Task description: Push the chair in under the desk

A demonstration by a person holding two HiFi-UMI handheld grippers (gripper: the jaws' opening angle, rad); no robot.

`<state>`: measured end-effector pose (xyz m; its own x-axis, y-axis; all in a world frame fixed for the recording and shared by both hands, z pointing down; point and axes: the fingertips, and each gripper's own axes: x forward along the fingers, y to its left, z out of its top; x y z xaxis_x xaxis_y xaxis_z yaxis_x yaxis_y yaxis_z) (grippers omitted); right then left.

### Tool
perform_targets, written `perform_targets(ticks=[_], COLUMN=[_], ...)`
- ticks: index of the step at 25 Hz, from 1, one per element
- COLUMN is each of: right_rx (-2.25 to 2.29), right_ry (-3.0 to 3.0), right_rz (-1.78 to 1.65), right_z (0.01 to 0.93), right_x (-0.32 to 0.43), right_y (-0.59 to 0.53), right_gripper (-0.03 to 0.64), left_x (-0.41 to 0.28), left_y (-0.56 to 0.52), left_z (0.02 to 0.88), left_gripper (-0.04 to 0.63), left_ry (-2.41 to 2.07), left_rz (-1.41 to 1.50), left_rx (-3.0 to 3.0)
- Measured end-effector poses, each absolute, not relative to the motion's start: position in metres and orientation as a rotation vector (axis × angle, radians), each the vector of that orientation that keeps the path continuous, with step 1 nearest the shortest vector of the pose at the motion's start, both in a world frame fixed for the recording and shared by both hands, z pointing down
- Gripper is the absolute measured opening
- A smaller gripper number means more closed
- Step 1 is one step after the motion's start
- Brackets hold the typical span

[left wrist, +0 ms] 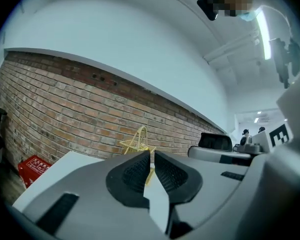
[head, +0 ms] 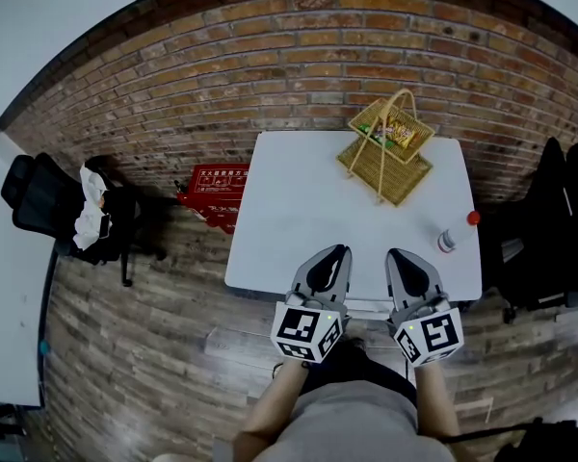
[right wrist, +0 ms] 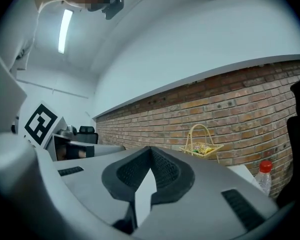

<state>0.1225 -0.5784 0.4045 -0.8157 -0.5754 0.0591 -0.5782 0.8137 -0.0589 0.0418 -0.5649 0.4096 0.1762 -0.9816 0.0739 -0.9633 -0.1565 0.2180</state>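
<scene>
Left gripper (head: 335, 256): fingers closed, empty, over worktop's (head: 299, 219) near edge.
Right gripper (head: 401, 258): same.
Chair (head: 354, 356): probably the dark shape below both grippers, at that edge; unsure.
Progress: nothing touching it; whether fully under, cannot tell.

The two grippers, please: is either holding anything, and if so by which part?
Nothing: the left gripper and the right gripper are both shut and empty.

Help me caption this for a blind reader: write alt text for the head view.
The left claw and right claw, both shut, are side by side at the near edge of a white desk bearing a basket and a bottle. Behind is a brick wall; a black chair sits far left.
</scene>
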Motion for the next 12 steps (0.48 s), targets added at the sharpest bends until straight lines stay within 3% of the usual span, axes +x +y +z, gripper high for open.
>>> perform_targets(ticks=[12], right_rx=[0.914], right_ry=[-2.971], right_rz=[0.113], right_z=[0.4004], right_x=[0.1126], right_y=[-0.5787], right_gripper=[0.015], left_x=[0.0517], left_y=[-0.5673], left_z=[0.4076], left_gripper=[0.035], left_ry=[-1.847], left_rz=[-0.118], left_rx=[2.271])
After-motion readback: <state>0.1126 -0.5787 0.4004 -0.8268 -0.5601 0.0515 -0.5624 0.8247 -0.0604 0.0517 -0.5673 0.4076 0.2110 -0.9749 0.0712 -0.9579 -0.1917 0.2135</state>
